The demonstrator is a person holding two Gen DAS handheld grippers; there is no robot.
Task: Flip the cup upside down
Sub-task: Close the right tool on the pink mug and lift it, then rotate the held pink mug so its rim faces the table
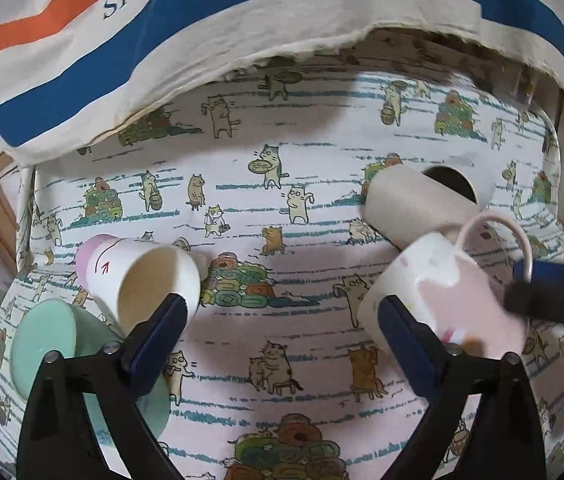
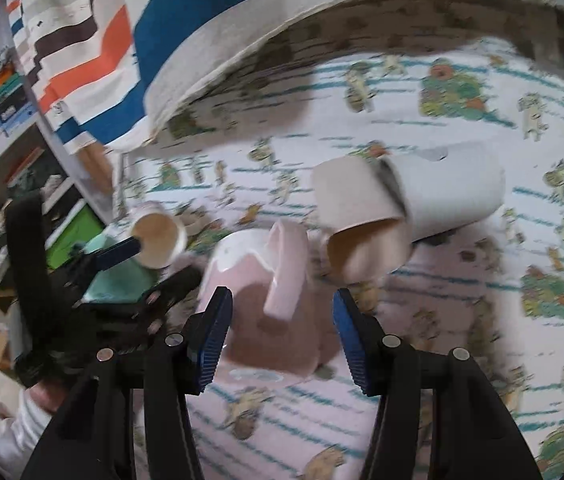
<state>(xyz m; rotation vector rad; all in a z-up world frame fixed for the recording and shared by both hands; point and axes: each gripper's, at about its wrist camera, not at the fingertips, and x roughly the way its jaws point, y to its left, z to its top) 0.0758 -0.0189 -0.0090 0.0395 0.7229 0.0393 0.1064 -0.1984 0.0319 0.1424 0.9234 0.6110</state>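
A pink and white mug (image 1: 457,300) with a loop handle is tilted over the cat-print cloth (image 1: 282,240). In the right wrist view the mug (image 2: 266,300) sits between my right gripper's (image 2: 282,340) open blue fingers, handle toward the camera. The jaws stand apart from it. My left gripper (image 1: 282,344) is open and empty over the cloth; the mug is by its right finger. The right gripper's blue finger (image 1: 541,276) shows by the mug's handle.
A white paper cup (image 1: 146,276) lies on its side at left, beside a mint-green bowl (image 1: 50,344). A beige paper cup (image 1: 409,208) lies nested in a white tube (image 1: 465,188). A striped cloth (image 1: 242,32) hangs at the back. Shelves (image 2: 22,168) stand far left.
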